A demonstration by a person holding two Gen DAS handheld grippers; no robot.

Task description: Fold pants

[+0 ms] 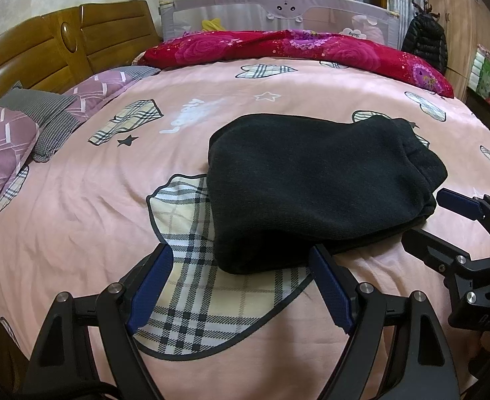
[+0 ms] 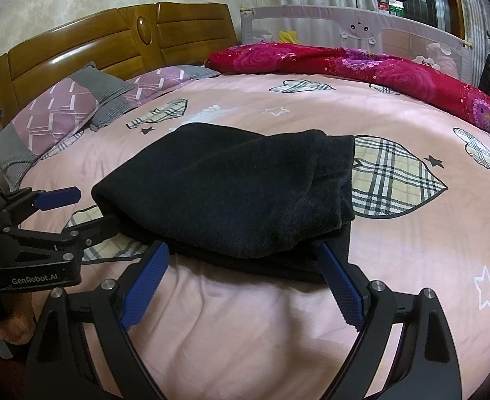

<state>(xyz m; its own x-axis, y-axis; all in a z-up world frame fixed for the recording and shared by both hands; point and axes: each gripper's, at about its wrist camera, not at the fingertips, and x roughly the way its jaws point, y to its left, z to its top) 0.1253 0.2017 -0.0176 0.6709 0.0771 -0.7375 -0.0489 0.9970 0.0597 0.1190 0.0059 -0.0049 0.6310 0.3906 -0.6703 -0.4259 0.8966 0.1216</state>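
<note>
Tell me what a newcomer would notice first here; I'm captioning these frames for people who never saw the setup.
The dark folded pants stand out, a thick bundle in the middle of the pink bedspread with its plaid heart patches. Both the left hand-held gripper and the right hand-held gripper sit open at the bundle's near edge, holding nothing. Behind, a red floral quilt lies along the bed's far side.

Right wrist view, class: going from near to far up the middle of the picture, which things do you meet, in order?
Right gripper → black pants → pink bedsheet → red floral quilt → grey bed rail.
</note>
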